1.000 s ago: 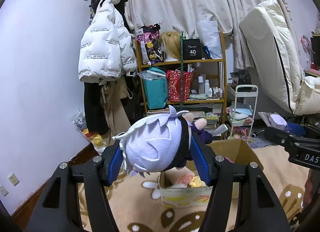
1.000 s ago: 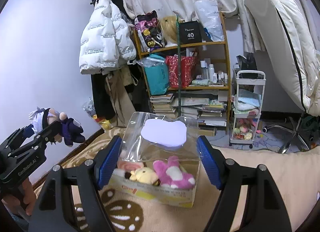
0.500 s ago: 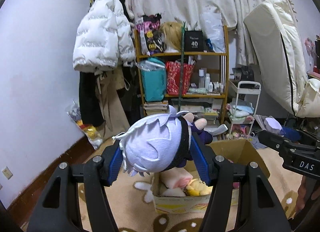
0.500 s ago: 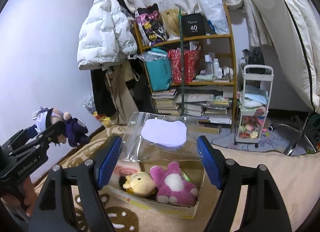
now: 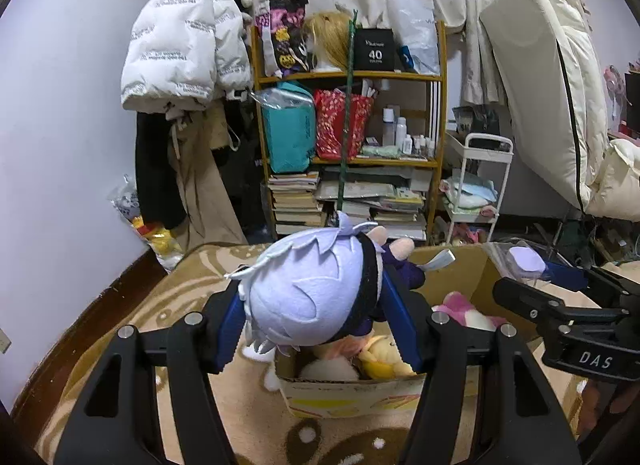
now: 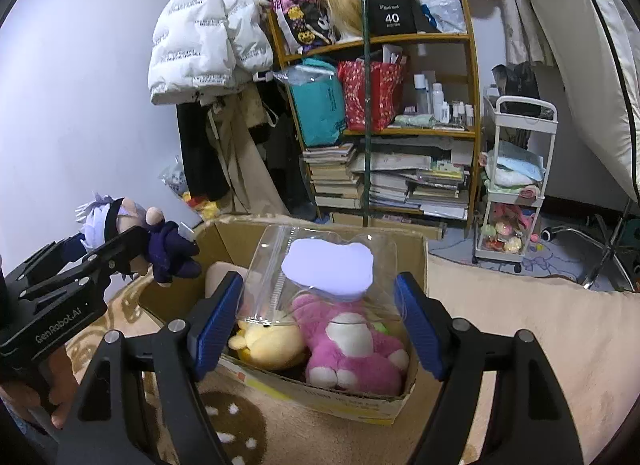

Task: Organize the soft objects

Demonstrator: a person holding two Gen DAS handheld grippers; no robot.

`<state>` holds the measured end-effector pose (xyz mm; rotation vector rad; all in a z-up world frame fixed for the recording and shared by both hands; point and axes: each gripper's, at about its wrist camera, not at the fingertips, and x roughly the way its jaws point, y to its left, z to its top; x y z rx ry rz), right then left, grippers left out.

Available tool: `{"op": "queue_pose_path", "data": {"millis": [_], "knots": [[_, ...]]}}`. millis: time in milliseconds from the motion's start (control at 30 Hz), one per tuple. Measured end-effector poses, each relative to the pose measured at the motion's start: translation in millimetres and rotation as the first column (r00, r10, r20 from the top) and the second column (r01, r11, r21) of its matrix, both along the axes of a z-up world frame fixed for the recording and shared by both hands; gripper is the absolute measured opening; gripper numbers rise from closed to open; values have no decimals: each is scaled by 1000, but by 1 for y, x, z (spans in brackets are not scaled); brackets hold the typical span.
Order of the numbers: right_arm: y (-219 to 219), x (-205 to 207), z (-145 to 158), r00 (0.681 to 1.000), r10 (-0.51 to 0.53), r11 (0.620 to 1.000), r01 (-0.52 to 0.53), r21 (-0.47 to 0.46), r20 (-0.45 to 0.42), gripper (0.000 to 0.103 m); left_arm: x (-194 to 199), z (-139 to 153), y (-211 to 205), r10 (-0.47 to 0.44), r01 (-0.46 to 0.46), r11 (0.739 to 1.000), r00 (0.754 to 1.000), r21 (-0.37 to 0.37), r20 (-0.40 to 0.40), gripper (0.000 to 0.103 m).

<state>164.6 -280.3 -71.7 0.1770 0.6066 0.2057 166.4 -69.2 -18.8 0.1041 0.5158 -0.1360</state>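
The white-haired plush doll (image 5: 316, 297) hangs over the cardboard box (image 5: 492, 277), pinched by its head in the left gripper (image 5: 316, 323). Let go early and it may drop outside the near rim at 6 o'clock. At 3 o'clock the right gripper (image 6: 320, 323) clamps a clear pouch (image 6: 324, 273) above the pink bear (image 6: 352, 345); both level, aimed forward.
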Motion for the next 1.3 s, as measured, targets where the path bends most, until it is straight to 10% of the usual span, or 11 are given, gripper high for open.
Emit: {"op": "queue_pose_path", "data": {"millis": [767,967,1300], "knots": [[0,7,-16,999,-2,1000,1,-22,-52,82,16,-26,-5,-42,39,999,988,-21,-150,64],[1,6,-17,998,-9,1000,8,-17,-56,82,14,-24,-3,-38,37,999,991,-16,-128,86],[-6,-8,-1,999,-37,999,37,6,-22,93,3,-17,5,6,-1,999,993,40,-117,86]]}}
